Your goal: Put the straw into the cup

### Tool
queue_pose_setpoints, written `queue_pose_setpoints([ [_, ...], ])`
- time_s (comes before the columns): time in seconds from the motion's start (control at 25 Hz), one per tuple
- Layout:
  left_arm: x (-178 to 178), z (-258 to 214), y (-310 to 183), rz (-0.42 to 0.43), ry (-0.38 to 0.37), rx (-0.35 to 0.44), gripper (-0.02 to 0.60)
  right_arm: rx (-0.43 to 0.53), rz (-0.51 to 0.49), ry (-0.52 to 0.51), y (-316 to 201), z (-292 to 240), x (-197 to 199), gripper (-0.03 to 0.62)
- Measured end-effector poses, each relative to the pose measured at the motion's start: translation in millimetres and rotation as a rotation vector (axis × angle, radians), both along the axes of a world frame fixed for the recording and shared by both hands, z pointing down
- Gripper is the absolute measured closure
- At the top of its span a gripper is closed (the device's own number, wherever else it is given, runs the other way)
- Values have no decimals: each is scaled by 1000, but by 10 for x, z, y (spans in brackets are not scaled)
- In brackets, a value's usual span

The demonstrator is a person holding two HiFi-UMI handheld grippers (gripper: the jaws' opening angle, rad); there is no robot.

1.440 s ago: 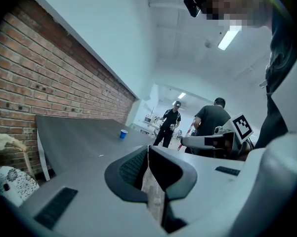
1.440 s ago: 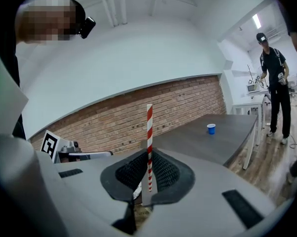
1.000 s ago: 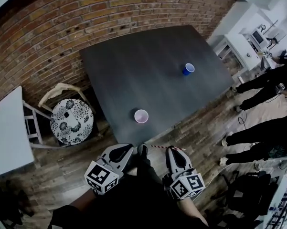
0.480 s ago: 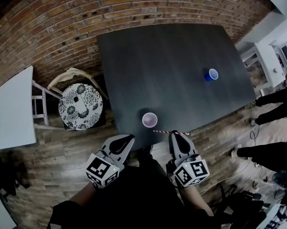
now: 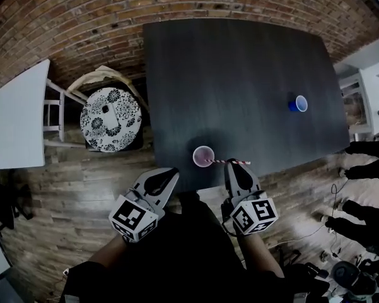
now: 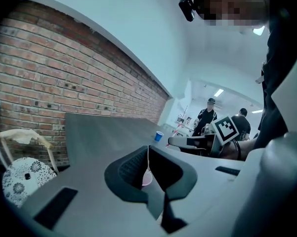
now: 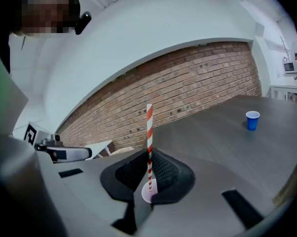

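The red-and-white striped straw (image 5: 229, 161) is pinched between the nearly closed jaws of the right gripper (image 5: 236, 166). It lies crosswise just to the right of the pink cup (image 5: 204, 156), and its free end reaches the cup's right rim. Whether that tip is inside the cup or only above it cannot be told. In the right gripper view the straw passes straight through the pads, with the pink cup showing just beyond them. The pink cup stands upright on the dark bench (image 5: 239, 74), close to the bench's near edge. The left gripper (image 5: 166, 175) hovers off that edge, below and left of the pink cup. Its jaws are pressed together along a thin seam with nothing between them. A blue cup (image 5: 297, 103) stands upright well away from the pink cup, towards the bench's far right side. Left of the pink cup, beyond the bench, a chair (image 5: 110, 118) with a patterned seat stands on the wooden floor (image 5: 69, 194). A white table (image 5: 19, 115) is farther out the same way. A brick wall (image 5: 82, 24) runs behind the bench. People's legs (image 5: 366, 169) show far right of the pink cup.
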State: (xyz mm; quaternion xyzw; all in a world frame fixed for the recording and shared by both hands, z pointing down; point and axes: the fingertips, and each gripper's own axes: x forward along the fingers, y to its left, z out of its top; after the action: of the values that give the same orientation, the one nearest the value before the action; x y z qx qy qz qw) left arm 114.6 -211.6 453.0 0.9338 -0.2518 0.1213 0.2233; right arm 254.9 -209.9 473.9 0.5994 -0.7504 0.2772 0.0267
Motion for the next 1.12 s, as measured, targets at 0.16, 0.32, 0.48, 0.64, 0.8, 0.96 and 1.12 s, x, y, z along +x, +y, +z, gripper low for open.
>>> queue_pose_setpoints([
  [0.16, -29, 68, -72, -44, -1, -12, 558, -28, -33, -4, -98, 158, -17, 545],
  [0.32, -107, 143, -165, -92, -1, -25, 558, -45, -56, -10, -212, 280, -41, 544],
  [0.48, -200, 214, -241, -136, -7, -35, 558, -72, -73, -19, -292, 433, -73, 545],
  [0.64, -282, 263, -274, -167, -13, -46, 558, -100, -91, -19, -351, 571, -117, 543],
  [0.8, -324, 314, -290, -189, -21, -56, 558, -119, -118, -6, -408, 719, -156, 543],
  [0.96, -366, 368, -298, -211, -25, -61, 558, -137, -134, -9, -430, 866, -189, 543],
  [1.12, -438, 426, -292, -234, -35, -70, 558, -150, -147, -15, -441, 969, -229, 543],
])
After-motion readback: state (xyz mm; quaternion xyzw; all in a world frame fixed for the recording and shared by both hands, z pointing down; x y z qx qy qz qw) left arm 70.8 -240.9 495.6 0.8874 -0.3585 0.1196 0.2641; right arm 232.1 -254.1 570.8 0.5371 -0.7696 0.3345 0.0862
